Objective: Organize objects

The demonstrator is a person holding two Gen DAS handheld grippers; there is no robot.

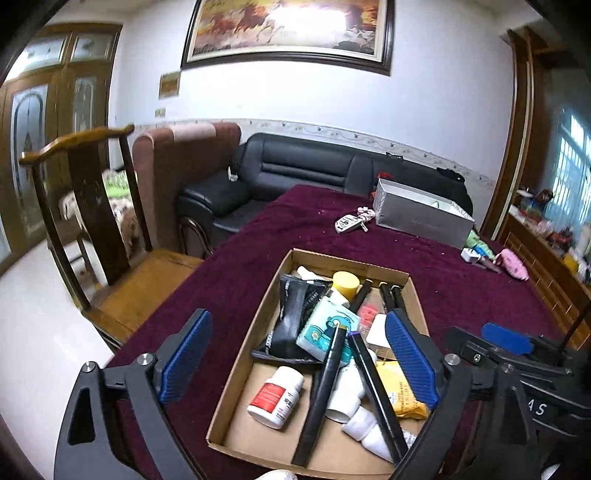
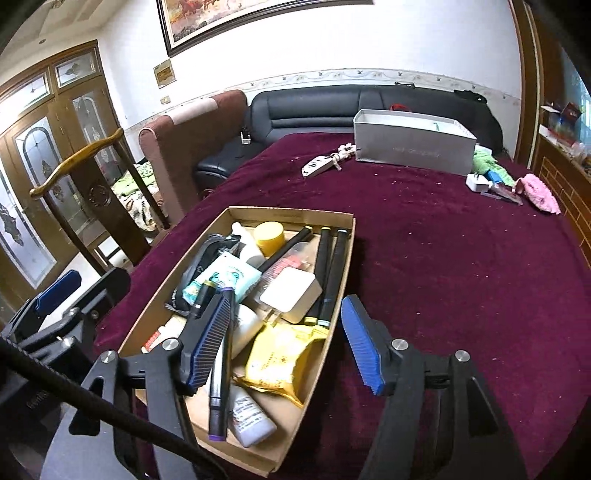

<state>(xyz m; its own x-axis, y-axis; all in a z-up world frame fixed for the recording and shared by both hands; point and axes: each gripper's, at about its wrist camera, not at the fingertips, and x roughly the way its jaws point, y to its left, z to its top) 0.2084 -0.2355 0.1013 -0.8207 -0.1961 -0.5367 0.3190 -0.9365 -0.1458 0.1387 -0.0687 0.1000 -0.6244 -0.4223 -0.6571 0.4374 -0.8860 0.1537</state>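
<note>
Painting (image 1: 288, 29) cut by top edge; silver box (image 2: 413, 147) print unreadable.

The cardboard tray (image 2: 334, 258) is crowded with items, while the red cloth (image 2: 443, 277) to its right lies open up to the grey box (image 2: 413, 149).

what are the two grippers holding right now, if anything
Nothing. The left gripper and right gripper both stand open above the cardboard box, pads touching nothing.

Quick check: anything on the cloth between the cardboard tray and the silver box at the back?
Only the key fob, lying just left of the silver box. Otherwise bare maroon cloth beyond the cardboard tray, clearest in the right wrist view.
</note>
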